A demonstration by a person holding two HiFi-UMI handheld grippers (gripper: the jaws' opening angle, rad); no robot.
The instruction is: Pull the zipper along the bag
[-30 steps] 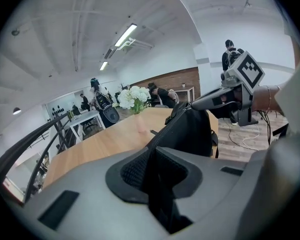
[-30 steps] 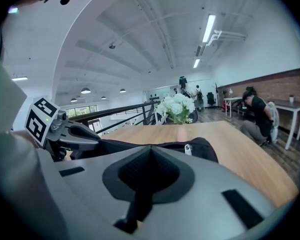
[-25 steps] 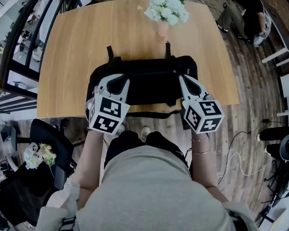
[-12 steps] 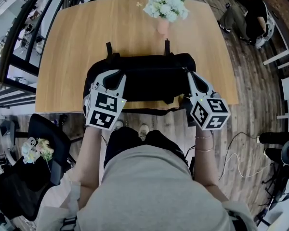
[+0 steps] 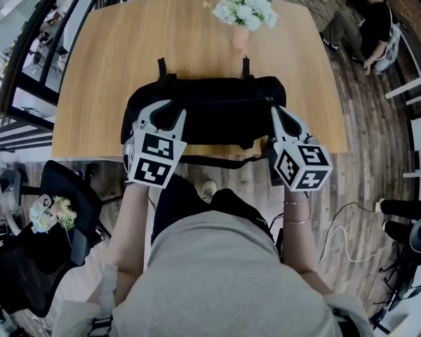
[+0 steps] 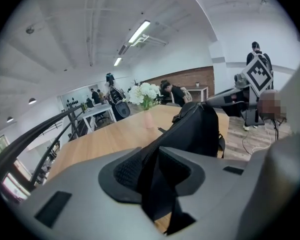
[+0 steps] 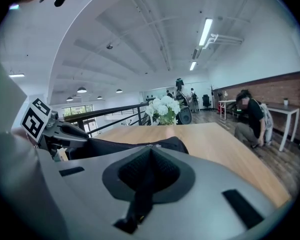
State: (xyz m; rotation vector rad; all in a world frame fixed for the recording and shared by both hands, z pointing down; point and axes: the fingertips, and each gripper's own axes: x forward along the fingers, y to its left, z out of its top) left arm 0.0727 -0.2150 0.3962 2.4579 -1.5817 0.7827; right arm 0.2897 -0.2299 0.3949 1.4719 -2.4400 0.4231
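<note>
Opening, left gripper's (image 6: 149,158) fingers (image 6: 179,166) flank the bag (image 5: 217,109); right gripper's (image 7: 150,168) pinch it.

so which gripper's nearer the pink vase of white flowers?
Right. Pink vase: ahead, slightly left of right gripper, beyond the black fabric bag. Left gripper, jaws opening around bag fabric, is farther, vase well to its right.
</note>
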